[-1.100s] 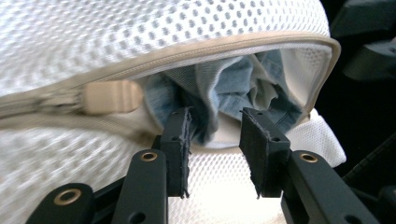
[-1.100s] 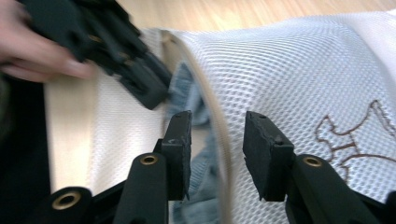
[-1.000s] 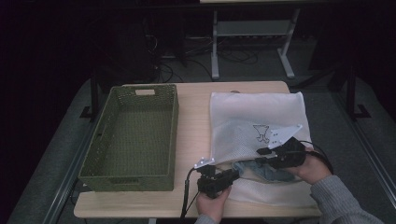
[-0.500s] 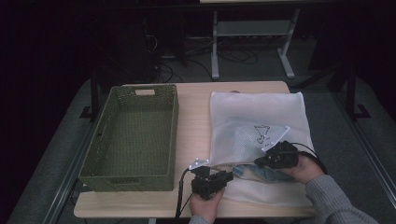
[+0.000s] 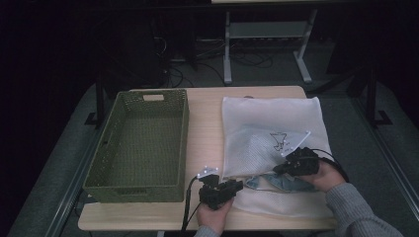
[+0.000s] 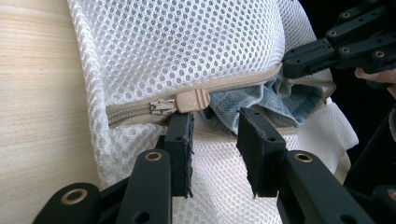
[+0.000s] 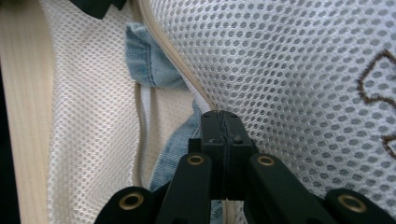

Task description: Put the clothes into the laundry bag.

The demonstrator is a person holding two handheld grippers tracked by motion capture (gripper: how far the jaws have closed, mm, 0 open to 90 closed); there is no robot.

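Left gripper (image 6: 215, 154) – jaws gaping just below zip pull (image 6: 191, 100) | right gripper (image 7: 223, 126) – pinching mesh bag (image 7: 299, 60) edge beside zip pull, jeans (image 6: 261, 100) showing

White mesh laundry bag (image 5: 269, 133) lies flat on worktop, beige zipper (image 6: 187, 100) partly open, blue denim (image 6: 261, 100) showing inside.

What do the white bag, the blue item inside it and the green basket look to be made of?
The white bag looks like soft synthetic mesh: regular small holes, with a beige zipper. The blue item looks like faded denim, with a stitched seam. The green basket looks like moulded, matte plastic with a perforated or woven pattern; the material is uncertain.
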